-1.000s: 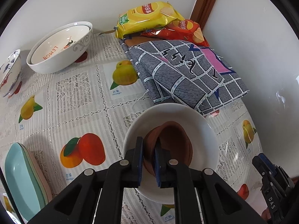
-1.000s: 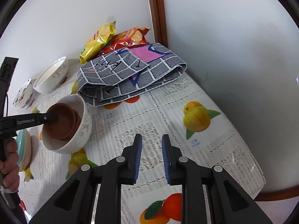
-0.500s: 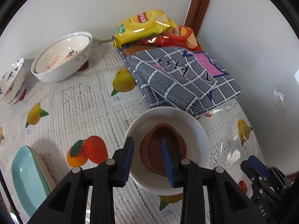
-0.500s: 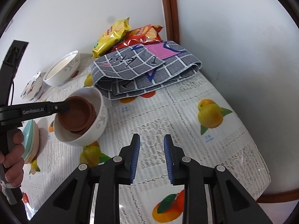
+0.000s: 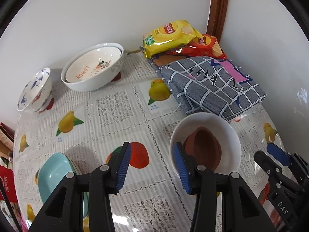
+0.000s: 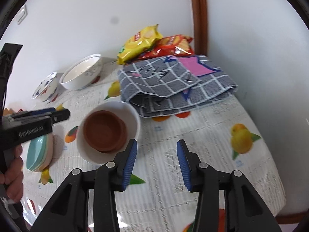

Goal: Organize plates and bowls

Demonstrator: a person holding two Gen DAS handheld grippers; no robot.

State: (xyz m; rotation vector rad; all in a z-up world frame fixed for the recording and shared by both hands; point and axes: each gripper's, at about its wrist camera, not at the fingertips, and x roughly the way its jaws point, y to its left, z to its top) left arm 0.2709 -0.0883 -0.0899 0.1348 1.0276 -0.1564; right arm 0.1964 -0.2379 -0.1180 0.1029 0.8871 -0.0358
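Observation:
A white bowl (image 5: 230, 135) (image 6: 133, 116) stands on the table with brown bowls (image 5: 204, 147) (image 6: 105, 132) stacked inside it. My left gripper (image 5: 152, 164) hovers just left of it, its jaws opening with only tablecloth between them. My right gripper (image 6: 156, 160) hangs over bare tablecloth to the right of that bowl, jaws opening and empty; it also shows at the left wrist view's right edge (image 5: 270, 154). A large white bowl stack (image 5: 92, 71) (image 6: 82, 74) and a blue-patterned bowl (image 5: 35, 90) (image 6: 45, 87) stand by the wall. Teal plates (image 5: 54, 176) (image 6: 37, 152) lie near the table's left edge.
A folded grey checked cloth (image 5: 210, 85) (image 6: 173, 83) lies in the far corner under yellow (image 5: 170, 36) and red (image 5: 202, 46) snack bags. Walls close two sides. A hand (image 6: 11, 172) holds the left gripper's handle. Red boxes (image 5: 6, 181) sit beyond the left edge.
My left gripper let go of the brown bowls, opened and drew back up and left of the white bowl. My right gripper opened wider and shifted left toward that bowl.

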